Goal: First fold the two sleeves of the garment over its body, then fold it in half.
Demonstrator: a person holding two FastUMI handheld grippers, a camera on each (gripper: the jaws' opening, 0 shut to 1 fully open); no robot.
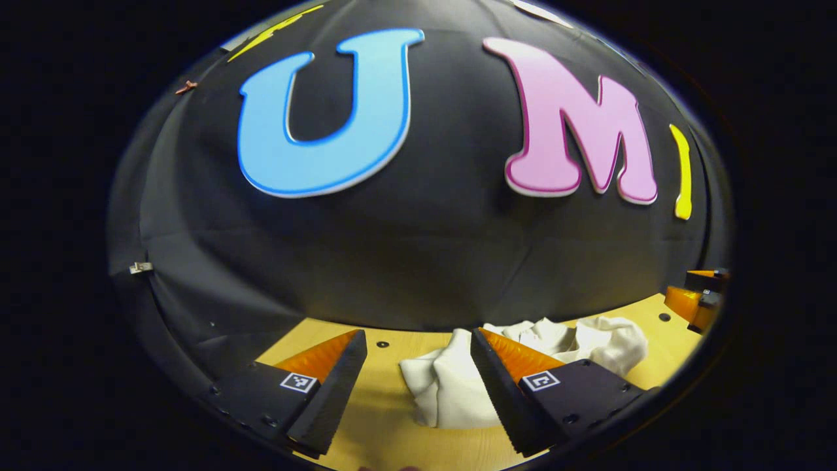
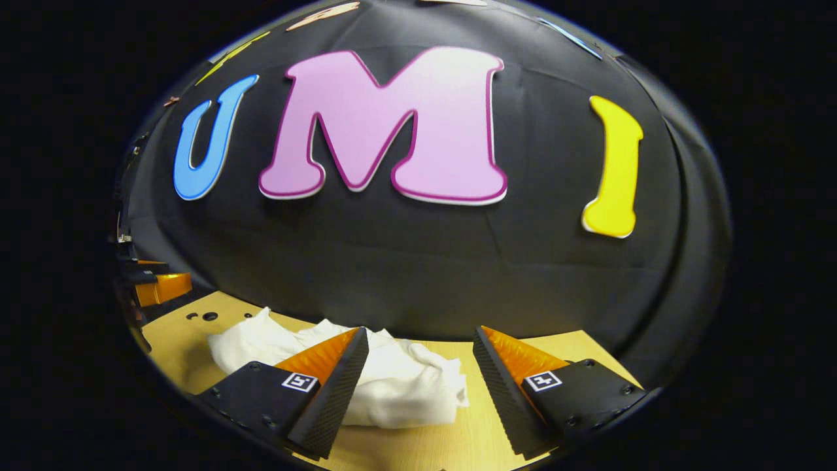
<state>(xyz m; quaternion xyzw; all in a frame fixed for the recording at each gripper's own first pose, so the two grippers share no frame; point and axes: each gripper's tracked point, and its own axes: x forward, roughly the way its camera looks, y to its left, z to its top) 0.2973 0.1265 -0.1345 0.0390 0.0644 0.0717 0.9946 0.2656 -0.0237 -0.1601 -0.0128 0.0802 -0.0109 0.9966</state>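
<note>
A white garment [image 1: 458, 383] lies crumpled on the wooden table [image 1: 379, 418] — not yet folded. In the left gripper view, my left gripper [image 1: 418, 340] is spread wide, its 2 fingers holding nothing, the garment just ahead toward 1 o'clock. In the right gripper view, my right gripper [image 2: 418, 337] is also spread and empty — the garment [image 2: 392, 386] lies toward 11 o'clock.

Both views look low across the table [image 1: 386, 399] toward the wall, sharing the crumpled garment [image 2: 392, 386].
</note>
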